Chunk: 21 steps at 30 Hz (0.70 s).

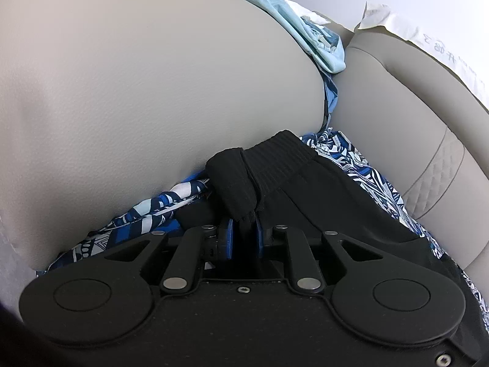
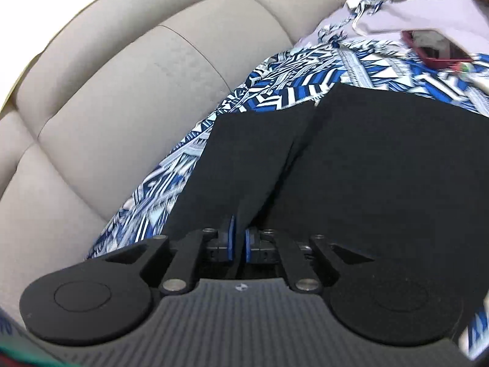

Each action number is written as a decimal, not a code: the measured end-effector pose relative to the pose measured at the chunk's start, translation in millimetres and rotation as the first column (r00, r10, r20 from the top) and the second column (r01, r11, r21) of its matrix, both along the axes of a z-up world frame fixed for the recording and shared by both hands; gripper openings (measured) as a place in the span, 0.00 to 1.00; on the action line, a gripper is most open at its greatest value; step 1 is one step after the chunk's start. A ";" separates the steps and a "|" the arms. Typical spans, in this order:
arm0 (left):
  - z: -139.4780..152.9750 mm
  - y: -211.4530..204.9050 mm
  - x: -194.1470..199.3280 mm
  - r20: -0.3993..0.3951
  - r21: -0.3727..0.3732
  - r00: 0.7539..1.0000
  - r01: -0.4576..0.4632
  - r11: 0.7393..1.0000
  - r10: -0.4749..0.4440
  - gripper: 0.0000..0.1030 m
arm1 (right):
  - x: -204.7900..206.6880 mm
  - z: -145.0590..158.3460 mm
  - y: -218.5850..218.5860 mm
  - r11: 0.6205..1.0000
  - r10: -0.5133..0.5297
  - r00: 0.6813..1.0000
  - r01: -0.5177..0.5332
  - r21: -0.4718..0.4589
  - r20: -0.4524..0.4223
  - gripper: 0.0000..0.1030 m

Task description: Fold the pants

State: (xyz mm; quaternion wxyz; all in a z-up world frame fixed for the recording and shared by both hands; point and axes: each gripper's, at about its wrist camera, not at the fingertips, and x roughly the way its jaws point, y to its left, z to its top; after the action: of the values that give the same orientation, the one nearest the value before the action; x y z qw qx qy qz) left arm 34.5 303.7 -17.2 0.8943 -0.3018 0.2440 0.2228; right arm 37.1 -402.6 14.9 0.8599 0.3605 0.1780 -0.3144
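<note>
Two grippers each held a pinch of the black pants (image 2: 366, 165), which lay on a blue-and-white patterned cloth (image 2: 290, 70) spread over a beige sofa (image 2: 107, 98). The left gripper (image 1: 243, 238) had its fingers clamped on a bunched fold of dark fabric just below the ribbed cuff (image 1: 275, 159), at the foot of the sofa's rounded cushion (image 1: 122, 76). The right gripper (image 2: 239, 243) had its fingers closed on a raised ridge of the pants, the blue pads (image 2: 231, 238) pressing the cloth from both sides. Holding the garment at two separated points probably served to keep it taut and flat so that a clean crease could be formed.

In the right wrist view the pants ran away from the gripper toward the far edge of the patterned cloth, with a seam or fold line along that length; the long axis lay roughly parallel to the sofa's front. The ribbed cuff pointed toward the cushion in the left wrist view. A light blue garment (image 1: 305, 39) lay farther back, well apart.
</note>
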 end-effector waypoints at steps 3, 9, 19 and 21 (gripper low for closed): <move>0.4 0.0 1.0 -0.001 0.003 1.000 -0.004 1.000 0.004 0.16 | 1.2 7.0 -30.6 0.998 0.007 1.000 -0.007 0.058 0.011 0.05; 1.2 -0.3 3.5 -0.008 0.006 1.000 -0.002 1.000 0.002 0.16 | -42.7 41.7 -29.2 0.982 -0.008 1.000 0.002 -0.188 -0.031 0.04; 3.3 4.9 5.0 -0.019 -0.034 1.000 -0.013 0.999 0.013 0.16 | -135.1 7.0 -32.9 0.984 -0.136 0.988 0.126 -0.128 -0.072 0.04; 2.8 4.6 5.3 -0.018 -0.028 1.000 -0.016 0.999 0.016 0.16 | -144.8 1.2 -29.7 0.978 -0.137 0.988 0.124 -0.170 -0.070 0.05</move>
State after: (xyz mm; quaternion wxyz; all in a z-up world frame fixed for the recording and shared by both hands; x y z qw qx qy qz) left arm 39.8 308.3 -14.4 0.8859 -0.3145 0.2526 0.2292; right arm -107.6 -432.3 16.1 0.8565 0.2856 0.1621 -0.3983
